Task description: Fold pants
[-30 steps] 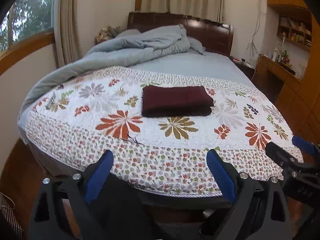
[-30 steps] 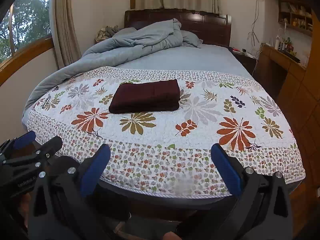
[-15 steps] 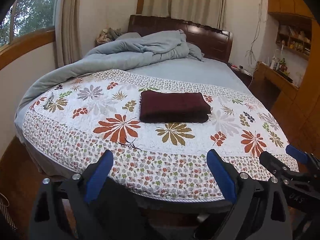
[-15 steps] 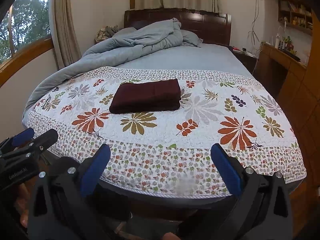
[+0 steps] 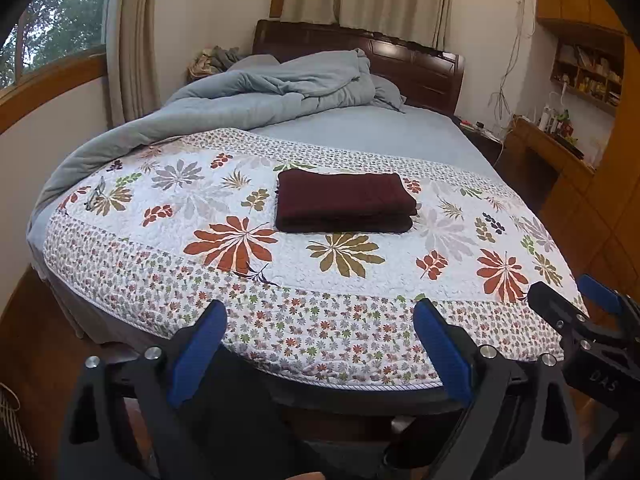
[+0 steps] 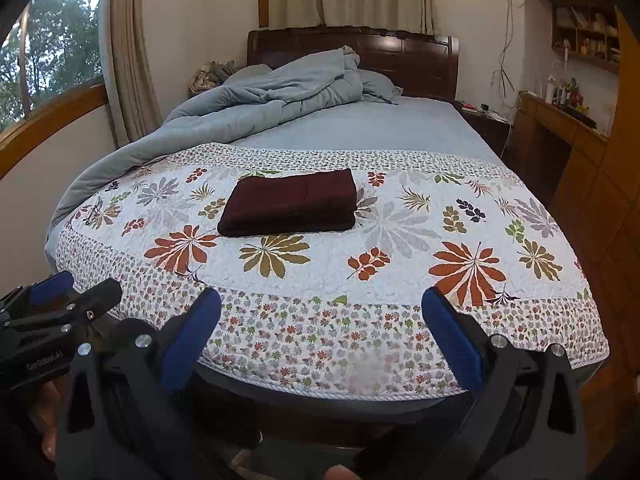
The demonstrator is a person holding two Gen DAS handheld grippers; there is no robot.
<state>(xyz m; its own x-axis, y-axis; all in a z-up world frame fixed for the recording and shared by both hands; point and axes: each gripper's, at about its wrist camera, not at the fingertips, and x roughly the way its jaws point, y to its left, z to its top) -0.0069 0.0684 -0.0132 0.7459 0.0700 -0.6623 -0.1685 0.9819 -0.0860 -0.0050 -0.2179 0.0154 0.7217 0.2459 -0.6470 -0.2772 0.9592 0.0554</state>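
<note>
Dark maroon pants lie folded into a neat rectangle on the flowered quilt in the middle of the bed. My left gripper hangs open at the foot of the bed, well short of the pants, nothing between its blue pads. My right gripper is open too, at the same distance, with nothing in it. The right gripper also shows at the right edge of the left wrist view. The left gripper shows at the left edge of the right wrist view.
A rumpled grey-blue duvet is heaped toward the dark wooden headboard. A window and curtain are on the left. On the right stand a wooden desk and cluttered shelves. Wooden floor runs along the bed's right side.
Both grippers have drawn back slightly and risen from the foot of the bed; the pants look smaller and lower in the left view. The pants have not moved.
</note>
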